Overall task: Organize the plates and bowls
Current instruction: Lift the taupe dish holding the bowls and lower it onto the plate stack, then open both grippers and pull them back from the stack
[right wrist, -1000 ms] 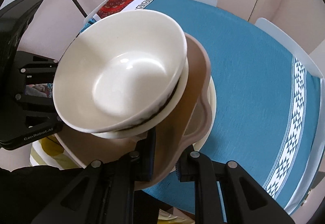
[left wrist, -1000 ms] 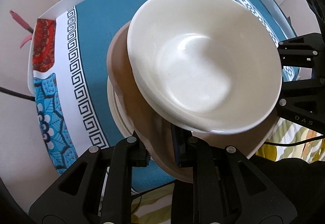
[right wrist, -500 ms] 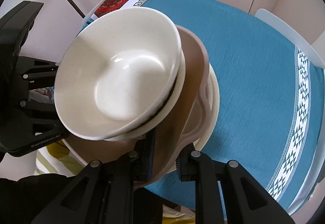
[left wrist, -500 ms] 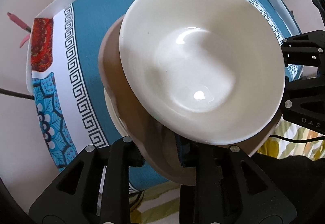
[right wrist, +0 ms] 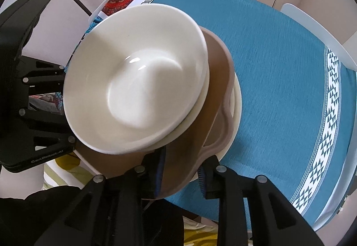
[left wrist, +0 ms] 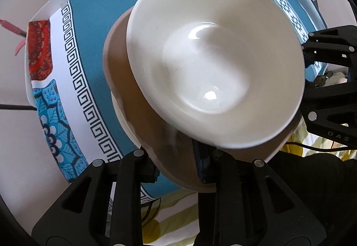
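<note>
A white bowl (left wrist: pixel 212 56) (right wrist: pixel 138 81) sits nested in a second white bowl (right wrist: pixel 200 103). Both rest on a brown plate (left wrist: pixel 125 81) (right wrist: pixel 218 81), which lies over a cream plate (left wrist: pixel 121 116) (right wrist: pixel 237 99) on the teal tablecloth (left wrist: pixel 93 23) (right wrist: pixel 279 78). My left gripper (left wrist: pixel 177 171) straddles the brown plate's near rim, its jaws slackened and not pressing. On the opposite rim, my right gripper (right wrist: pixel 181 173) has its jaws opening, with a gap beside the plate's edge. The bowls hide most of the brown plate.
The round table has a white rim (right wrist: pixel 312 23) and a patterned cloth border (left wrist: pixel 73 63) (right wrist: pixel 330 116). The stack sits near the table's edge. A black cable (left wrist: pixel 312 148) and yellow-green fabric (left wrist: pixel 169 206) lie below the edge. Pale cupboard doors stand behind.
Both pairs of jaws have spread apart from the brown plate's rim. The stack has shifted slightly in both views, and the bowls now fill more of the left wrist view.
</note>
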The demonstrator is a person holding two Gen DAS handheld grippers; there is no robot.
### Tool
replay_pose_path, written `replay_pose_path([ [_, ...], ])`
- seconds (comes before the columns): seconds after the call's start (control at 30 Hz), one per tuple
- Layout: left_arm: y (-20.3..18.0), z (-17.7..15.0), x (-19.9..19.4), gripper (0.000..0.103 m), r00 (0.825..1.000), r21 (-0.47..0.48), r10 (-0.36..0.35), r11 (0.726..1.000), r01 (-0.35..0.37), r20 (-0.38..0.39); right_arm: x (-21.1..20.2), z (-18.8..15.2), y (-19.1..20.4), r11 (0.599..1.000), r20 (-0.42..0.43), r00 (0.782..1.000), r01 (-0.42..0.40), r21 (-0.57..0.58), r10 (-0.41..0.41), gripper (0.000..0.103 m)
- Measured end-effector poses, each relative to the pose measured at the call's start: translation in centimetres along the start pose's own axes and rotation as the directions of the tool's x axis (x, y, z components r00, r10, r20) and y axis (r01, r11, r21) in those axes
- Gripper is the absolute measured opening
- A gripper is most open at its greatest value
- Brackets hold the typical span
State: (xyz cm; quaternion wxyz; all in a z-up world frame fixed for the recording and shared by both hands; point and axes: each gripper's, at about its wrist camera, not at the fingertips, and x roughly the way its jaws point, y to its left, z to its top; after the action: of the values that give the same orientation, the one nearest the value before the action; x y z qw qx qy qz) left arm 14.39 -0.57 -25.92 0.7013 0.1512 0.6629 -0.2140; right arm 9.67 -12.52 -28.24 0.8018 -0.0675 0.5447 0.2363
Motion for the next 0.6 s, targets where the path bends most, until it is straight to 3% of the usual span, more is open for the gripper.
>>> replay_pose_path([
  [0.1,0.1,0.0,-0.6,0.027,1.0,0.008,-0.004,1.0,0.004,0.002,-0.2,0.1,0.0,1.0,-0.003,1.0,0.003,0.003,-0.003,0.025],
  [0.23,0.2,-0.7,-1.8,0.047,1.0,0.022,0.017,1.0,-0.017,0.019,-0.6,0.2,0.1,1.0,-0.012,1.0,0.015,0.005,-0.015,0.026],
  [0.6,-0.5,-3.3,-6.0,0.049,0.994,-0.026,0.013,1.0,-0.01,0.11,-3.9,-1.2,0.2,0.999,0.041,0.999,0.005,0.048,-0.007,0.029],
])
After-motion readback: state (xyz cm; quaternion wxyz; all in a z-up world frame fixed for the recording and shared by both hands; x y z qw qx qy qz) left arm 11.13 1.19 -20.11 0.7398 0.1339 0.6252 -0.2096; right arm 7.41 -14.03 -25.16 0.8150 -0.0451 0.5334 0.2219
